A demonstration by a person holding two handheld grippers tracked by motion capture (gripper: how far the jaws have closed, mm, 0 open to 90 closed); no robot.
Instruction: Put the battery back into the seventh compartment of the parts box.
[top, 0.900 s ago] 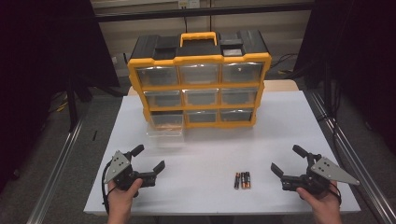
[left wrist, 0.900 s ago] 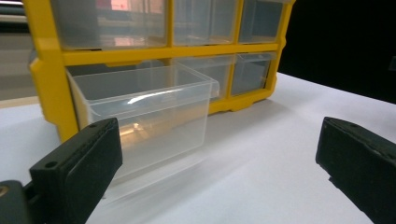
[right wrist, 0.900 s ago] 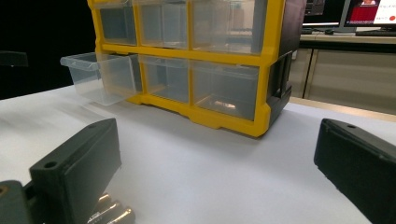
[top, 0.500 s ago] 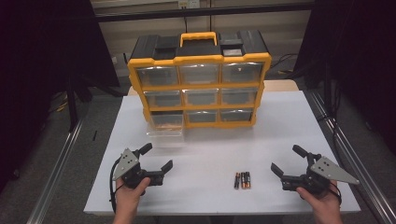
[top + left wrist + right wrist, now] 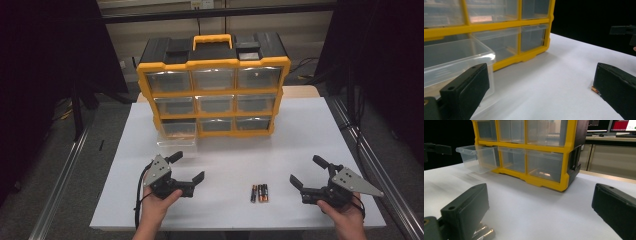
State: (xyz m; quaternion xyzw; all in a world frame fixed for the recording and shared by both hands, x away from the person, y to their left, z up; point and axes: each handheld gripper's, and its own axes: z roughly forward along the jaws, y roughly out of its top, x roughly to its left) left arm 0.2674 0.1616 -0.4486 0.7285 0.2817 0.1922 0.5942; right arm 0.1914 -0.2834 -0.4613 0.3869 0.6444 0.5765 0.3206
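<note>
Since the earlier frames my left hand-held gripper [image 5: 189, 166] has slid inward along the table [image 5: 300, 130], toward the middle and a little forward; the right hand-held gripper [image 5: 308, 173] sits where it was. Both are held low over the table with jaws wide apart and nothing between them.

From the left one, I look past my two black jaws at the drawer [image 5: 456, 58], pulled out from the bottom-left slot and lying just ahead of the left jaw. Beside the right jaw I catch the tip of a battery [image 5: 596, 90].

Counting from above: three batteries [image 5: 259, 192] lie side by side, touching, on the table between the two grippers, nearer the right one. In the right gripper view they lie just by the left jaw.

Behind everything stands one yellow organizer [image 5: 214, 90] with a black top and one yellow handle [image 5: 212, 41]. It has nine clear drawers, three rows of three; eight are pushed in, one is out. Two hands hold the two grippers, each trailing a cable.
</note>
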